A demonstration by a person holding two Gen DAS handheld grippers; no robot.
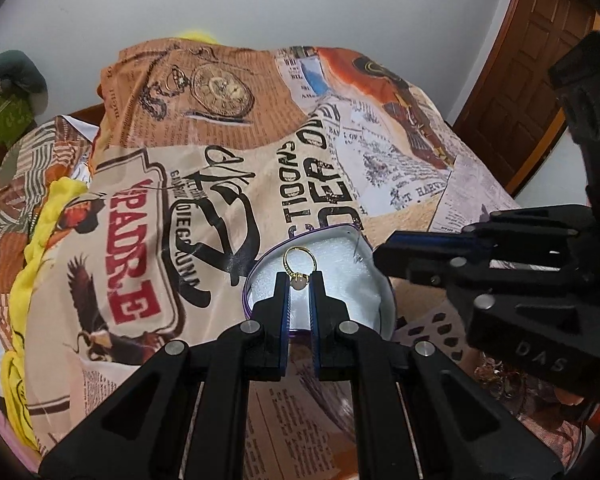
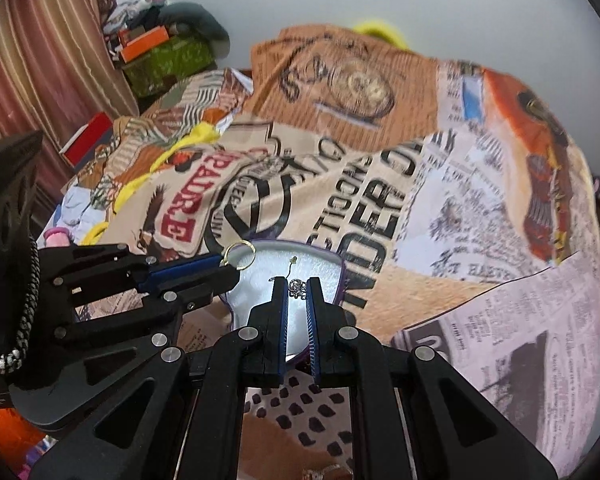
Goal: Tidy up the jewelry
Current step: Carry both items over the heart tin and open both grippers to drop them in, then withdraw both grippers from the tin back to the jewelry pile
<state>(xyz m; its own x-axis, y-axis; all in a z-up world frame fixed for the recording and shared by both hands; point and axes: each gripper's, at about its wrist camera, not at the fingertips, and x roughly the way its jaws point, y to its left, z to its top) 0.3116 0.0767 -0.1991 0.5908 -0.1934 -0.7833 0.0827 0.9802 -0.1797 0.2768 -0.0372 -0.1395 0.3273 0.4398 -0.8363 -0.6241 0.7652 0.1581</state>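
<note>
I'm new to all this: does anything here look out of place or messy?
Mostly the bed: the printed bedcover lies rumpled with yellow cloth bunched beside it. The purple-rimmed box sits tidily, and each gripper holds one piece: a gold ring, a silver earring.

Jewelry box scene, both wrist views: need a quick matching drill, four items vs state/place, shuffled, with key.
Items:
1. gold ring
2. silver filigree piece
3. jewelry box
4. small earring

States:
A. purple-rimmed, white foam inside, on the printed bedsheet
B. pinched in the right hand-held gripper
C. lying loose on the foam
D. pinched in the left hand-held gripper

Pairs: 1-D, 2-B, 3-A, 4-C
</note>
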